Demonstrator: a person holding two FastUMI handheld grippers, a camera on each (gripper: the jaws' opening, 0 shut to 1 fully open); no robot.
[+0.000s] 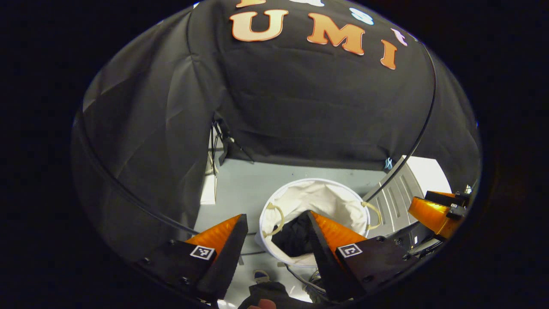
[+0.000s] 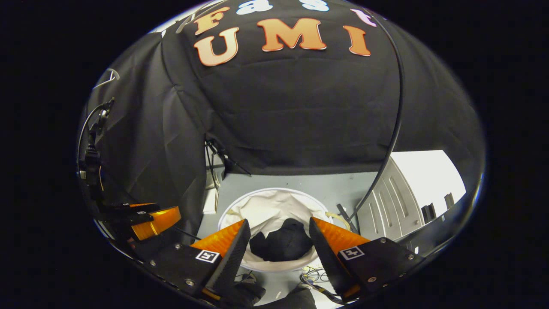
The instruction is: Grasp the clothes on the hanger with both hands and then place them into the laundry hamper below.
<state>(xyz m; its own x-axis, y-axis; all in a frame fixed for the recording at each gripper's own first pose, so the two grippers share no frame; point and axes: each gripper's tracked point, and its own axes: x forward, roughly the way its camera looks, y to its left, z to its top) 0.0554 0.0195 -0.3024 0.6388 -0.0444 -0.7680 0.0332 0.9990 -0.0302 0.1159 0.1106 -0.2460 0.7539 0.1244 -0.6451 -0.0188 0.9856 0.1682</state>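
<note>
Booth floor [image 2: 279, 182]: a pale grey surface is seen below the black cloth wall.
Laundry hamper [image 2: 240, 206]: a round white fabric tub with looped handles is set on the floor, directly beneath both grippers.
Clothes [image 2: 281, 244]: a dark, crumpled bundle is seen lying at the hamper's bottom, touched by neither tool.
Left gripper [image 1: 274, 240]: its fingers are spread wide apart, with nothing between them; it is held above the hamper's left rim.
Right gripper [image 2: 276, 246]: likewise released and unloaded, centred over the hamper.
Step in hand: placement is judged complete.
Next move: only withdrawal upward is called for.
</note>
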